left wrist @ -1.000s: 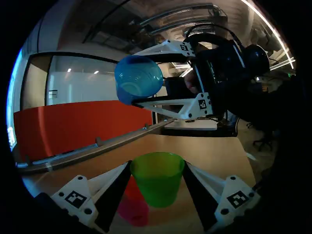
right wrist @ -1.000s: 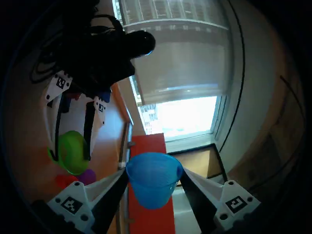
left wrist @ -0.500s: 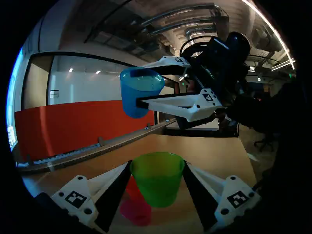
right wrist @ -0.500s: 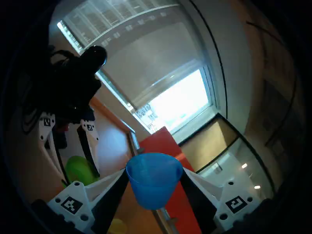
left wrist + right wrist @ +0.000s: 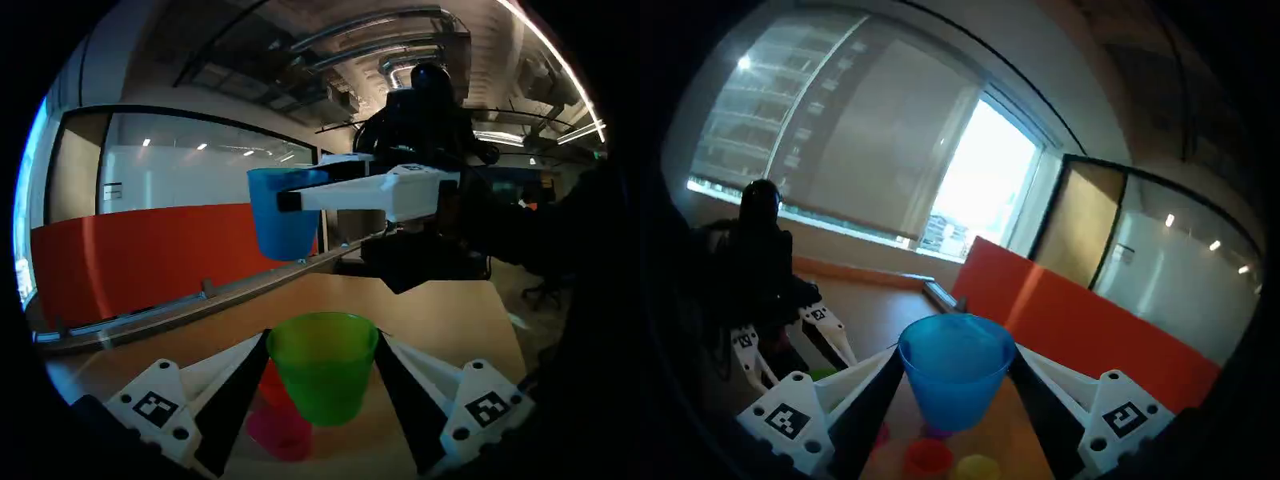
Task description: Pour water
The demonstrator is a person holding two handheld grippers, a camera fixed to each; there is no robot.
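In the left gripper view my left gripper [image 5: 322, 376] is shut on a green cup [image 5: 324, 374], held upright above the wooden table [image 5: 432, 312]. Higher up and beyond it hangs a blue cup [image 5: 280, 212], now upright, with the right gripper [image 5: 300, 192] shut on it. In the right gripper view the same blue cup [image 5: 956, 370] sits upright between the right gripper's [image 5: 956, 376] fingers. Far left there, the left gripper [image 5: 792, 340] shows with a sliver of the green cup [image 5: 822, 373]. I cannot see water in either cup.
Red and pink cups [image 5: 280, 416] stand on the table under the green cup. The right gripper view shows red [image 5: 928, 458] and yellow [image 5: 976, 467] cups below. An orange partition [image 5: 160, 256] with a rail runs along the table's far edge. A bright window [image 5: 984, 184] lies behind.
The right gripper has rotated the blue cup back from a tipped position to upright and lowered it slightly. The left gripper and green cup have stayed still.
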